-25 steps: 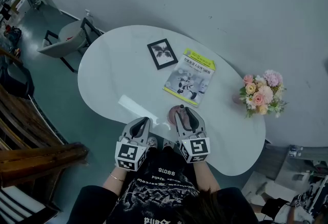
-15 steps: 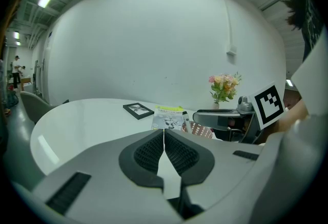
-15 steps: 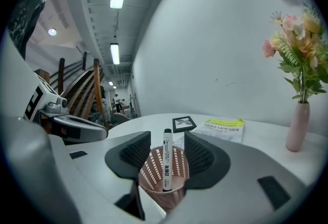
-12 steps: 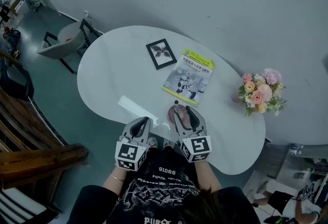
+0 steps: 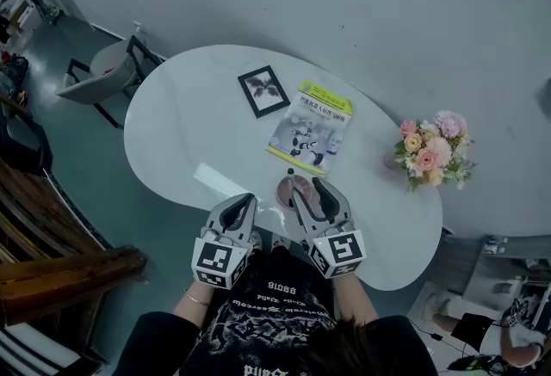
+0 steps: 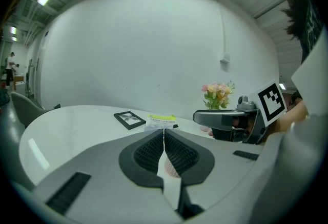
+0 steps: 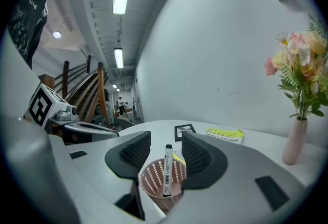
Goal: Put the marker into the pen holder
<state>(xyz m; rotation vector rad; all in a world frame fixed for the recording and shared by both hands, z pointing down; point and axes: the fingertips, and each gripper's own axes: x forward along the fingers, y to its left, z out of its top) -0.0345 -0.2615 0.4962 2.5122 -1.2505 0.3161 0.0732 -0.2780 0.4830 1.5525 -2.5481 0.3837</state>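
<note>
The marker (image 7: 167, 169) stands upright in the pen holder (image 7: 152, 183), straight ahead between the jaws of the right tool (image 7: 166, 139), just opened wide and clear of it. The left tool (image 6: 164, 138) is closed, empty.

The white, kidney-shaped table (image 5: 172, 133) carries four things. A black-framed picture (image 5: 263, 91) lies near its far edge, with a yellow-topped booklet (image 5: 311, 126) just beside it. A pink mesh pen holder (image 5: 282, 190) stands by the near edge. A pink vase (image 5: 392, 161) of flowers stands at the right end.
</note>
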